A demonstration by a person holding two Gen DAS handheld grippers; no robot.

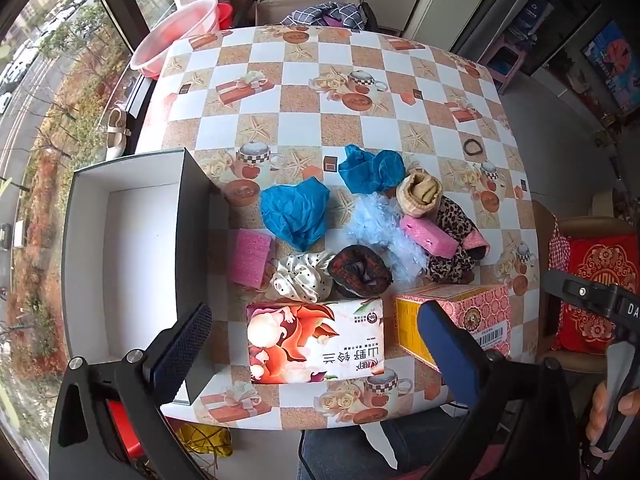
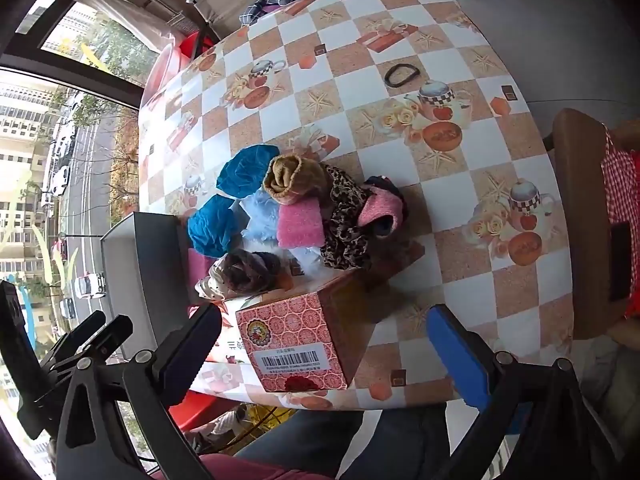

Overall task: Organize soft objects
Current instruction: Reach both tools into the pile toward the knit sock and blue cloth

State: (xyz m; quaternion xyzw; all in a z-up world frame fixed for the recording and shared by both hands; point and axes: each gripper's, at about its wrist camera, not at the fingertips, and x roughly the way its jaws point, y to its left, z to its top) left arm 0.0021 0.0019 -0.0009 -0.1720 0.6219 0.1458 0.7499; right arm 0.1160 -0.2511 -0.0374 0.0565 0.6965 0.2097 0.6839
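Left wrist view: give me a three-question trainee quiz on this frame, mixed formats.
1. True or false: the white box already holds soft items.
2. What lies alone, apart from the pile? A) hair tie B) pink sponge C) blue cover
3. Fill in: both grippers' jaws are ____.

Key: 1. False, only its bare inside shows. 2. A, the hair tie. 3. Open: left gripper and right gripper hold nothing.

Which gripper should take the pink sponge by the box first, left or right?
Left, probably. The sponge lies beside the open box, just ahead of the left gripper; from the right gripper it's mostly hidden behind the pile.
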